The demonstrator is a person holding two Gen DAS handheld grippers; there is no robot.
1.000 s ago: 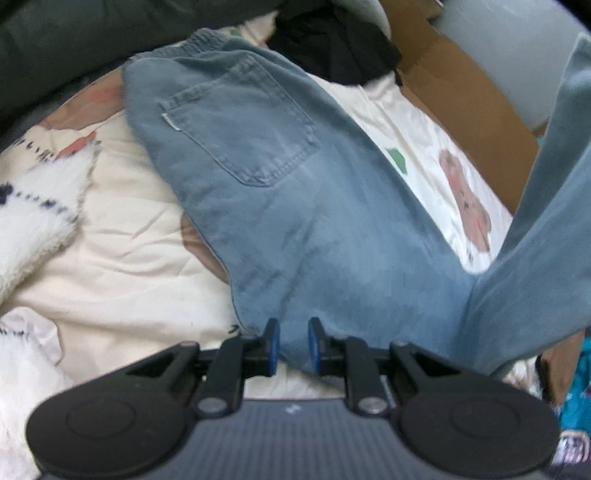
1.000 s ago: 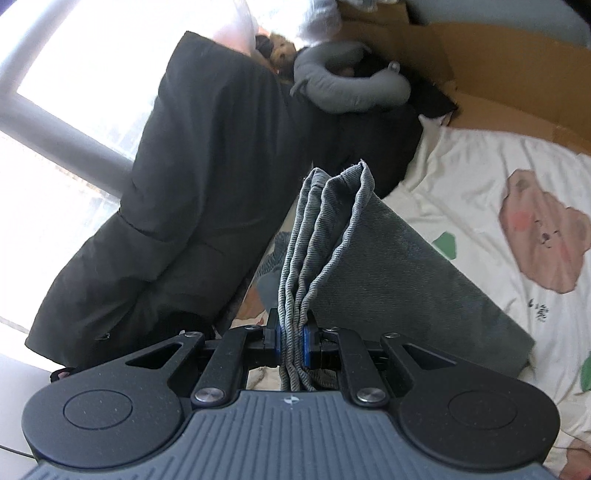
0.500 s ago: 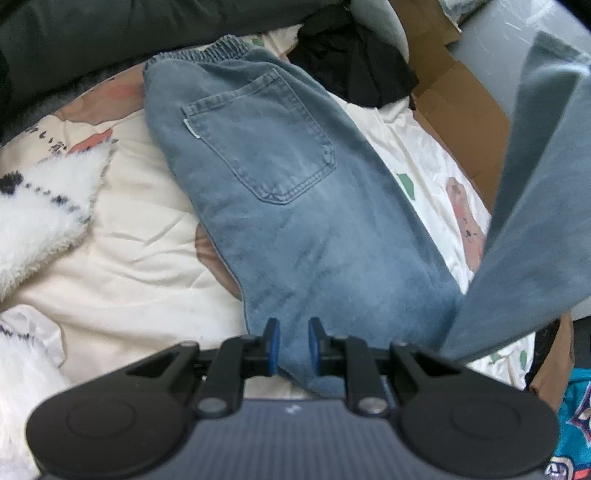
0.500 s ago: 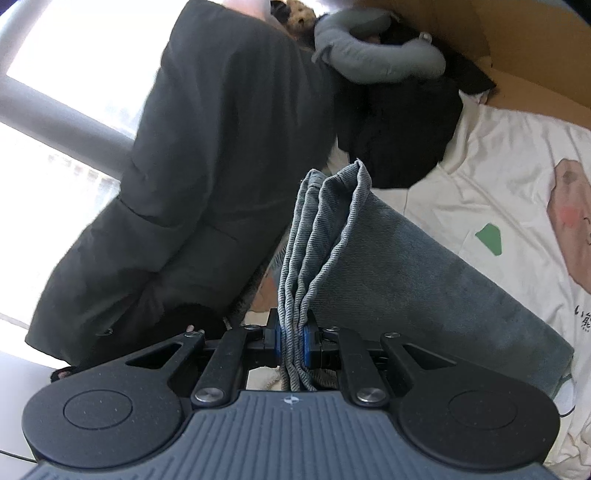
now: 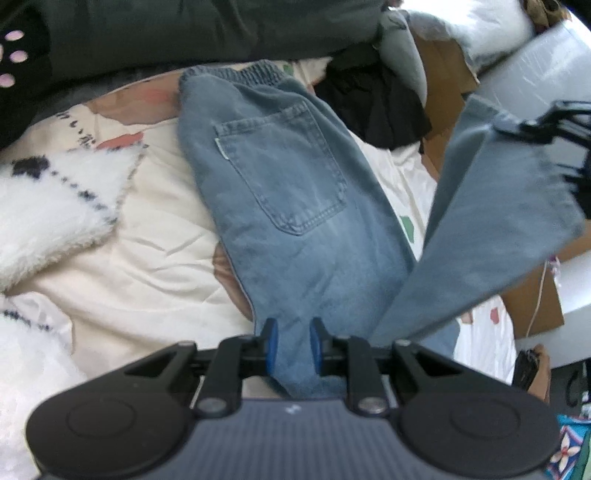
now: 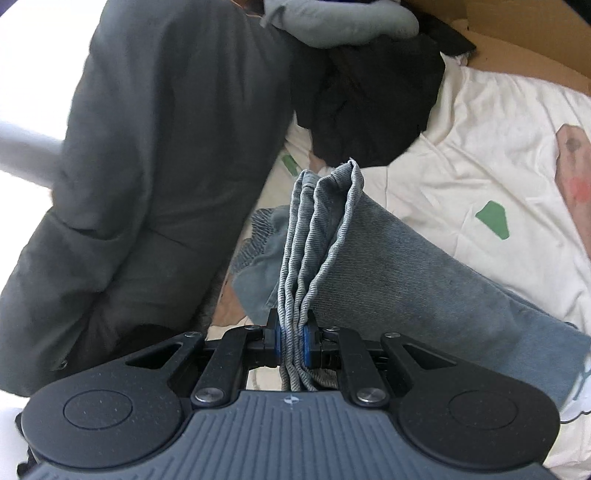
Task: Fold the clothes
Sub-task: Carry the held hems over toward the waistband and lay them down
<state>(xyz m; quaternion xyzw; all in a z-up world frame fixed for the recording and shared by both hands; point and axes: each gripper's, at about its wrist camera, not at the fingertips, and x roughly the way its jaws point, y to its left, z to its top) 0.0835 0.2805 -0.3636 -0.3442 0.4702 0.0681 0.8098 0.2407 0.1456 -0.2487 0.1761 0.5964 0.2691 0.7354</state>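
Right, current state. Jeans lie on the bed's cream printed quilt, back side up, patch pocket showing, elastic waistband at the far end just below a dark grey coat.

Left tool: jaws narrow, with the near, crotch-side part of the jeans running between the blue pads. Can't tell if the pads actually press the cloth; small gaps seem visible either side.

Right tool: clamped tight on the bunched hem of the leg ends, several denim layers stacked between the pads. In the left view that leg section is lifted off the bed, angled up and to the right from the fold point near the left tool, with the right tool at its top edge, blurred.

From the right view the waistband sits just beyond the held hem, lower down on the quilt.

Surroundings: white fluffy blanket on the left of the quilt, black garment and grey neck pillow at the far side, cardboard along the right edge.
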